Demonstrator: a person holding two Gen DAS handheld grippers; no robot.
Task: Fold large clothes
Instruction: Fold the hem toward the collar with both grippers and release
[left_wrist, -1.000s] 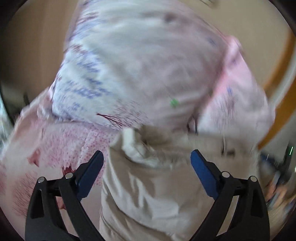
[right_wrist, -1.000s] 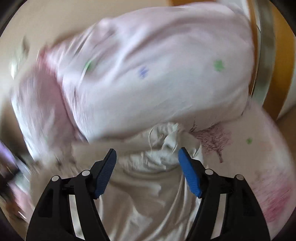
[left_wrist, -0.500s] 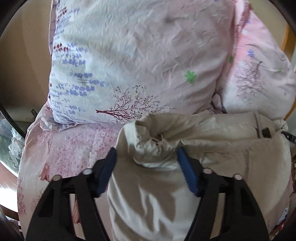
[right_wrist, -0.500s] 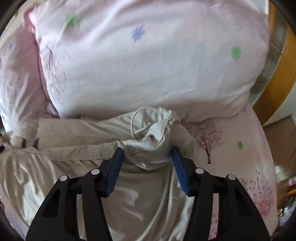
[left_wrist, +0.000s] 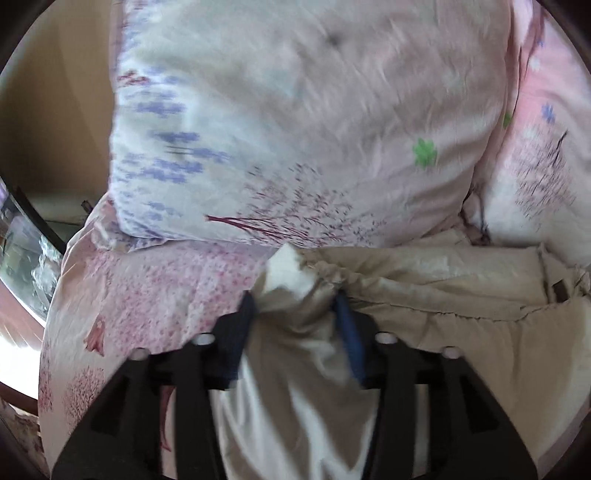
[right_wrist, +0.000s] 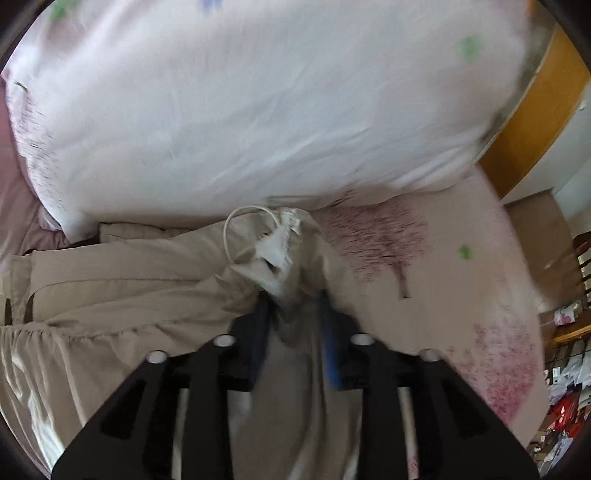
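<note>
Both jaw pairs have just been closing: left gripper (left_wrist: 295, 317) and right gripper (right_wrist: 293, 317) now pinch the beige trousers (left_wrist: 461, 332) at lower centre, waistband corners seized, folding itself apparently not yet begun.

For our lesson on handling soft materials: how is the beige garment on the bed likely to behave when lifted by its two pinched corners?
Probably floppy: the beige garment bunches into folds where the left hand-held gripper and right hand-held gripper pinch it. It would likely sag between them, since it lies in loose wrinkles. Its sheen hints it may be slippery, and the cord loop could snag.

Garment (left_wrist: 461, 332) on the bed sheet (left_wrist: 155, 295), directly in front of two side-by-side pillows (left_wrist: 314, 129).
</note>
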